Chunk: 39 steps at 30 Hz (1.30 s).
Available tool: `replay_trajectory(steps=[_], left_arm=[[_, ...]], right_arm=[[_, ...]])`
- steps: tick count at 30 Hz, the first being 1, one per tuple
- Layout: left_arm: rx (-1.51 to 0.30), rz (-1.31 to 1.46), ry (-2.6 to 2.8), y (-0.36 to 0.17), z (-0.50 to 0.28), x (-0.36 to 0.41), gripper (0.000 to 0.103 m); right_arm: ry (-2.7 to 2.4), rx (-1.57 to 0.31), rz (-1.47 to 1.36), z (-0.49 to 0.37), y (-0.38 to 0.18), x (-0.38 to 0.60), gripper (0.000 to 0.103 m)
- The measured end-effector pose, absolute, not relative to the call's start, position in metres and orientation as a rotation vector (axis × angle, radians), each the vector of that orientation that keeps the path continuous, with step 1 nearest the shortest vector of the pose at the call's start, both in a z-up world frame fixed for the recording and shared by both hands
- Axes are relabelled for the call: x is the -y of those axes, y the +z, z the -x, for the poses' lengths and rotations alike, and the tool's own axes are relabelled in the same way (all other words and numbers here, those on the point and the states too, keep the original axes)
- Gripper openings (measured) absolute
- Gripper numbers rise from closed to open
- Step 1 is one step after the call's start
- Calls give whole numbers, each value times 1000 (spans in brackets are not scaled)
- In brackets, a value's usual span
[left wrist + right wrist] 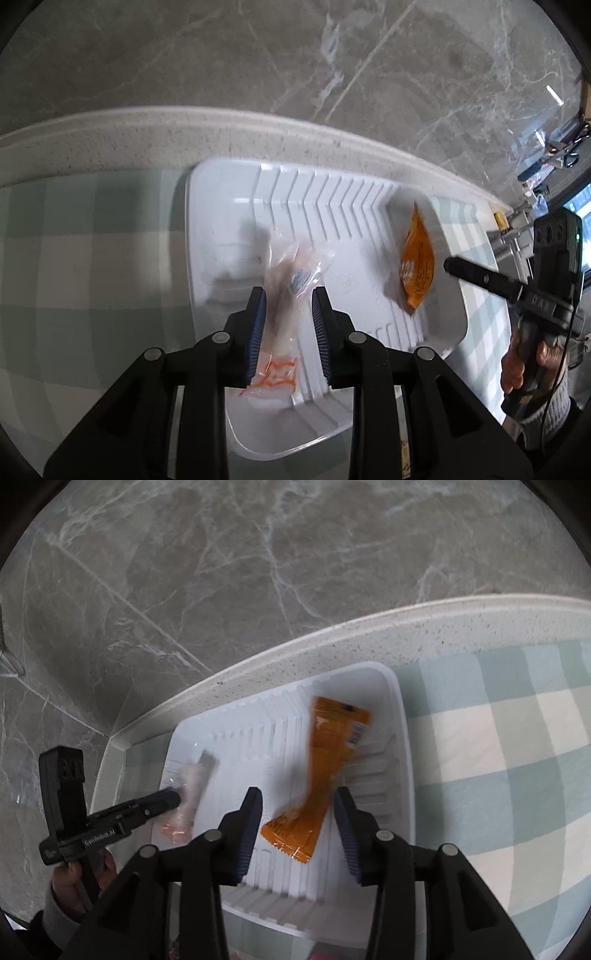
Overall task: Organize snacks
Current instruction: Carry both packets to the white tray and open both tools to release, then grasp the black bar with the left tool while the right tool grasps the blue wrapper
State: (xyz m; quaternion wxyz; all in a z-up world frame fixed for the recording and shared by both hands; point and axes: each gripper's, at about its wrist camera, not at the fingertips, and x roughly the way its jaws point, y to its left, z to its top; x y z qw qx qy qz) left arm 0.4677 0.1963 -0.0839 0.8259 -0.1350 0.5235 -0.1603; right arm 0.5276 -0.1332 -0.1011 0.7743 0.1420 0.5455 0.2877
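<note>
A white ribbed plastic tray (332, 206) (402, 738) lies on a checked cloth. A clear snack packet (291, 273) (194, 779) with orange print lies at one end of the tray. It sits between the jaws of my left gripper (289, 291) (173, 799), whose blue pads stand slightly apart from it. An orange snack packet (417, 266) (328, 753), blurred, sits at the other end of the tray. It is between the parted jaws of my right gripper (298, 792) (448, 264), with a gap on each side.
The green and white checked cloth (92, 258) (498, 738) covers a speckled counter (147, 136) that runs along a grey marble wall (221, 55). Small clutter (554, 155) sits at the far right. A person's hand (517, 365) (70, 882) holds each gripper.
</note>
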Motion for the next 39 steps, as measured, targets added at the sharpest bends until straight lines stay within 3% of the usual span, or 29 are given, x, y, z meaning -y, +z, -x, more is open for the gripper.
replay_trajectory(steps=[2,3,4,13,23,39], left_arm=[[-1068,274,-333,-76,-463,-198,32],[-1053,268,-334,-75,-463,-195,49],[-1052,259,-336,-73,-463,-194,57],[-1039,211,-339,-43,-435,-191,57],[-1040,249,-289,-18,-351,-210,57],[-1166,327,-183,-44,-208,-221,57]], right_arm=[[631,-1171,-299,-524,-97,133,44],[637,-1165,-295,-522,-95,133,44],[642,-1160,-289,-519,-92,133,44],[665,-1097,-244,-486,-65,133,45],[701,-1040,-201,-423,-36,153,45],[879,-1075,158,-294,-52,175,46]])
